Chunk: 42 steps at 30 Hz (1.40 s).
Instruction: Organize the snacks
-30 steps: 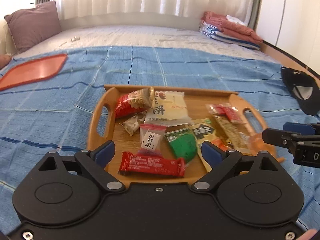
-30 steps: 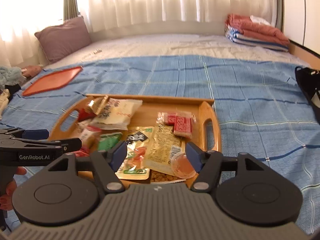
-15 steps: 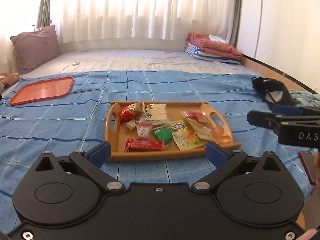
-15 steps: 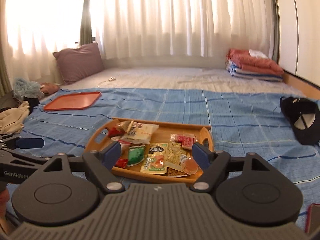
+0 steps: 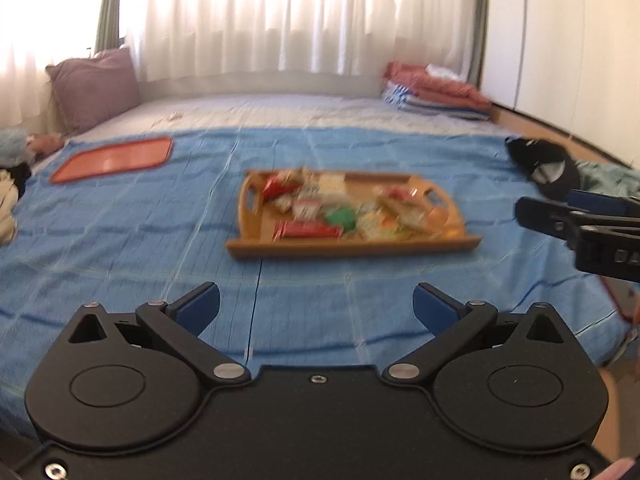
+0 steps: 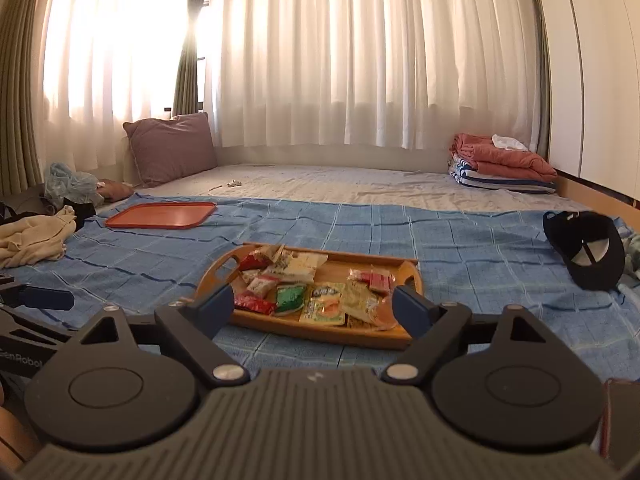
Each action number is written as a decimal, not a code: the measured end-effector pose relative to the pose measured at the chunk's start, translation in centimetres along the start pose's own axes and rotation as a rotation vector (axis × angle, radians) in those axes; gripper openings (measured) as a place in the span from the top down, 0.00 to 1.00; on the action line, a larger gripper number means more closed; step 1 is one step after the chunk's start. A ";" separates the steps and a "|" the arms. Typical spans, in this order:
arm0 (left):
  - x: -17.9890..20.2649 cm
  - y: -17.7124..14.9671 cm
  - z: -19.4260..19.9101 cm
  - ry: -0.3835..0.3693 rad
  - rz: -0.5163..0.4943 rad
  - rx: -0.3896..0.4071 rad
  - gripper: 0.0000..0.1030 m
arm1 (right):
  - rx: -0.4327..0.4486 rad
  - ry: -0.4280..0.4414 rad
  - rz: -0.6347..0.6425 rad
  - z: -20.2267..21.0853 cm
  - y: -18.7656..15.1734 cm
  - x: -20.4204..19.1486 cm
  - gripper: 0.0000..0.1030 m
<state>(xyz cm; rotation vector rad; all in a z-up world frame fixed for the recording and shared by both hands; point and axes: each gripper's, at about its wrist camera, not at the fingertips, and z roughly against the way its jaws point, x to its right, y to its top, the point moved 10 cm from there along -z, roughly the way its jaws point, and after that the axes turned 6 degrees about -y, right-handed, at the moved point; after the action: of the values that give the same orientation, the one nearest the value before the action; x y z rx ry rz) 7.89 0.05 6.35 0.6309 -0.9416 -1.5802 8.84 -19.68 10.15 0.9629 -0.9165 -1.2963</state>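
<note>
Left gripper [image 5: 316, 308] and right gripper [image 6: 313, 306] both spread wide, jaws just been opening, nothing between them. Bed [image 6: 460, 248] under blue blanket; wooden tray [image 6: 288, 326] mid-bed, snacks [image 6: 310, 290] piled inside.

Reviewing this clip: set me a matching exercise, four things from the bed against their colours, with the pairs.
Things:
1. pillow
2. empty tray
3. cap
4. snack tray

Colours:
A. black
B. wooden brown
C. mauve
D. orange-red

Pairs: 1-C, 2-D, 3-A, 4-B
</note>
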 end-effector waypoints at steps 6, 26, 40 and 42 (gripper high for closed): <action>-2.0 -5.9 -5.4 0.056 0.039 -0.071 0.00 | -0.076 -0.023 0.021 -3.2 -7.8 -0.4 0.10; -3.4 -9.0 -9.9 0.103 0.024 -0.093 0.00 | -0.227 -0.097 0.047 -7.4 -15.7 0.5 0.07; -3.5 -8.9 -10.0 0.105 0.026 -0.106 0.00 | -0.235 -0.095 0.046 -7.6 -15.7 0.5 0.07; -3.5 -8.9 -10.1 0.107 0.032 -0.103 0.00 | -0.235 -0.095 0.047 -7.6 -15.6 0.5 0.07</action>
<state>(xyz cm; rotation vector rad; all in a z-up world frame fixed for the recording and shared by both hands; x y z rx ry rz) 11.98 1.51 -6.88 0.6186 -0.7823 -1.5414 10.61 -20.21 -7.13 0.6986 -0.8323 -1.3844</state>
